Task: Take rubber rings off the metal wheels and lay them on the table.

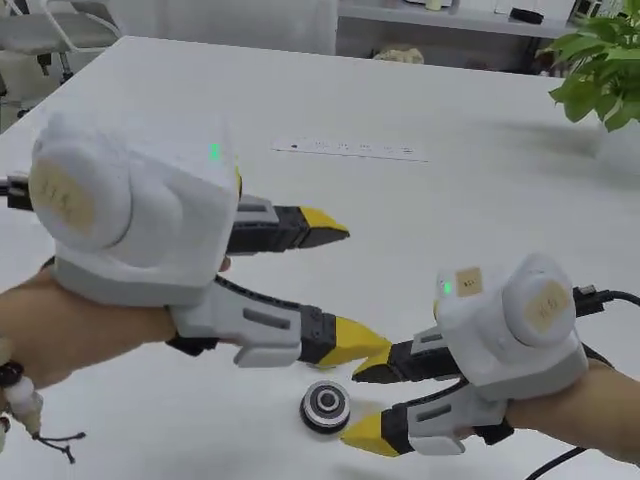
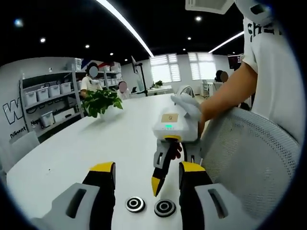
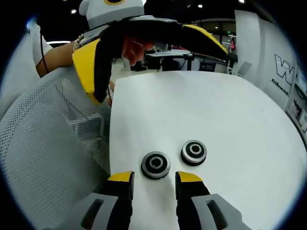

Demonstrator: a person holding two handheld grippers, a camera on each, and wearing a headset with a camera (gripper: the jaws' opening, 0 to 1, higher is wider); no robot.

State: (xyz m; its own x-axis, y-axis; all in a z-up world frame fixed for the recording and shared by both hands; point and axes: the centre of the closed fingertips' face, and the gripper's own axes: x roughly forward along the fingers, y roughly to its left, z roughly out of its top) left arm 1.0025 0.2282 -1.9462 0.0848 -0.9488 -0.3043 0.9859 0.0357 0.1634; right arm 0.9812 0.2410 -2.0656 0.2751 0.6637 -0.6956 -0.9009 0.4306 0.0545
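Two metal wheels lie flat near the table's front edge, each with a black rubber ring around it: one wheel (image 3: 156,165) just ahead of my right gripper (image 3: 154,176), the other wheel (image 3: 194,152) a little farther to its right. Seen from the left gripper view they are the left wheel (image 2: 135,204) and the right wheel (image 2: 165,207), below my open left gripper (image 2: 147,170). In the head view one wheel (image 1: 325,405) sits beside the open right gripper (image 1: 352,403), while the left gripper (image 1: 360,288) hovers above it, holding nothing.
The white table (image 1: 420,220) carries a flat power strip (image 1: 350,150) farther back and a green plant (image 1: 600,70) at the far right corner. A grey mesh chair (image 2: 254,158) stands at the near edge. Shelves and people are in the background.
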